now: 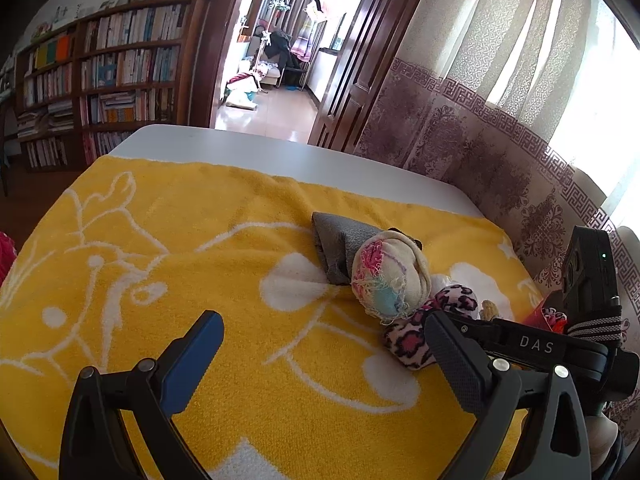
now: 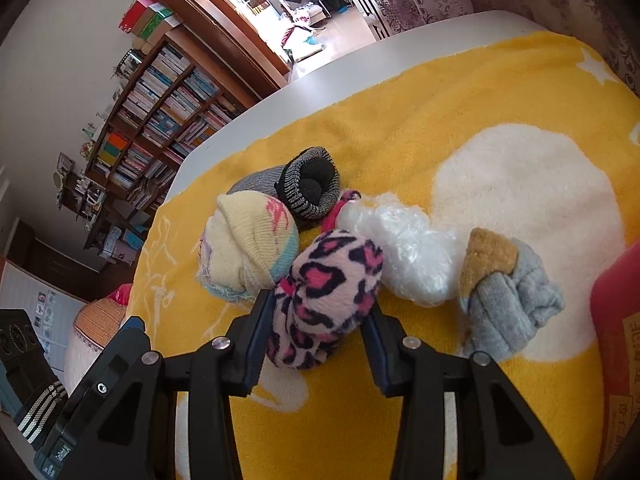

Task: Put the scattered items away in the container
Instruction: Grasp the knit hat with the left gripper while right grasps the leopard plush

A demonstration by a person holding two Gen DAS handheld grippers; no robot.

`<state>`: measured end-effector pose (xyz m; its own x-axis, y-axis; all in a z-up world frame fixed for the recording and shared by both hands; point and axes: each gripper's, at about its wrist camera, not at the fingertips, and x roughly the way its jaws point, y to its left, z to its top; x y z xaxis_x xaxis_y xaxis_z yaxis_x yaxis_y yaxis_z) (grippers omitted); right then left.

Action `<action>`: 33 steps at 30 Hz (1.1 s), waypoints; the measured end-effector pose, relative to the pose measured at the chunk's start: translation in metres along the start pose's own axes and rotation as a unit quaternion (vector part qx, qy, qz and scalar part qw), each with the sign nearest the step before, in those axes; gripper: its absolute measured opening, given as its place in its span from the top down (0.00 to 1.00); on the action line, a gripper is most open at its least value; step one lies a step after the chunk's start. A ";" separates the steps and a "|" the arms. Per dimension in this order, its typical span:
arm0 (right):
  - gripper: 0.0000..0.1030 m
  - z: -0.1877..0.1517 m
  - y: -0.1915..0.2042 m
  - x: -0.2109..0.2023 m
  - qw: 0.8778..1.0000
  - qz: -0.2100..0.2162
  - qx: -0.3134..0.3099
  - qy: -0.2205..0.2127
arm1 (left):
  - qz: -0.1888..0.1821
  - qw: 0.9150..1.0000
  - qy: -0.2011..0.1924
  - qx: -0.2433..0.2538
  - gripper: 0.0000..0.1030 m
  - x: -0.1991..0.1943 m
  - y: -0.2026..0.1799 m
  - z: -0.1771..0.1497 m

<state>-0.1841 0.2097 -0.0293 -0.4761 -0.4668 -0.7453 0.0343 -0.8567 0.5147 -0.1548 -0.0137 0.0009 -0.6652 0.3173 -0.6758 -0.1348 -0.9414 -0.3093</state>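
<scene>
Several rolled sock bundles lie on a yellow towel (image 2: 400,120). My right gripper (image 2: 316,320) is shut on the pink leopard-print bundle (image 2: 328,280), one pad pressing each side. Touching that bundle are a cream pastel bundle (image 2: 248,248) and a crumpled white plastic bag (image 2: 408,248). A grey-and-black striped bundle (image 2: 308,184) sits behind them, and a grey-and-tan bundle (image 2: 508,300) lies to the right. A red container (image 2: 616,340) shows at the right edge. My left gripper (image 1: 328,344) hovers open over bare towel, left of the leopard bundle (image 1: 408,340) and the cream bundle (image 1: 388,276).
The towel (image 1: 200,240) covers a white table (image 1: 240,148) whose far edge is bare. A patterned curtain (image 1: 480,140) hangs close on the right. A bookshelf (image 1: 100,80) and an open doorway (image 1: 280,60) lie beyond the table.
</scene>
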 end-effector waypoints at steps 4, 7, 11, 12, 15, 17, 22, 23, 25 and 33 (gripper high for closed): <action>0.63 -0.008 0.000 -0.022 1.000 -0.008 -0.018 -0.017 | -0.010 1.000 0.004 0.010 0.01 0.003 -0.005 0.000; 0.63 -0.017 -0.005 -0.042 0.999 -0.016 -0.028 -0.034 | -0.021 1.000 0.008 0.018 0.01 0.005 -0.014 0.000; 0.63 -0.025 -0.017 -0.063 0.998 -0.023 -0.033 -0.055 | -0.030 0.999 0.023 0.032 0.01 0.012 -0.028 0.000; 0.63 -0.026 -0.020 -0.064 0.998 -0.021 -0.029 -0.055 | -0.029 0.999 0.025 0.034 0.01 0.013 -0.030 0.001; 0.63 -0.021 -0.026 -0.060 0.999 -0.006 -0.011 -0.043 | -0.028 0.999 0.034 0.029 0.01 0.017 -0.034 0.006; 0.63 -0.020 -0.030 -0.057 0.999 0.005 0.001 -0.038 | -0.027 0.998 0.039 0.033 0.01 0.020 -0.037 0.013; 0.60 -0.023 -0.032 -0.054 0.999 0.018 0.011 -0.037 | -0.015 0.997 0.058 0.050 0.01 0.043 -0.048 0.024; 0.59 -0.024 -0.033 -0.054 0.999 0.020 0.013 -0.037 | -0.014 0.997 0.064 0.052 0.01 0.050 -0.050 0.025; 0.57 -0.025 -0.035 -0.054 0.999 0.021 0.016 -0.039 | -0.012 0.996 0.070 0.054 0.01 0.061 -0.053 0.026; 0.56 -0.026 -0.036 -0.046 0.999 0.017 0.012 -0.032 | -0.037 0.995 0.094 0.027 0.13 0.090 -0.042 0.019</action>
<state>-0.1407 0.2564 -0.0245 -0.5310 -0.4791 -0.6989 0.0303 -0.8350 0.5494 -0.2230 0.0525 -0.0337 -0.5040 0.3969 -0.7671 -0.2213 -0.9178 -0.3296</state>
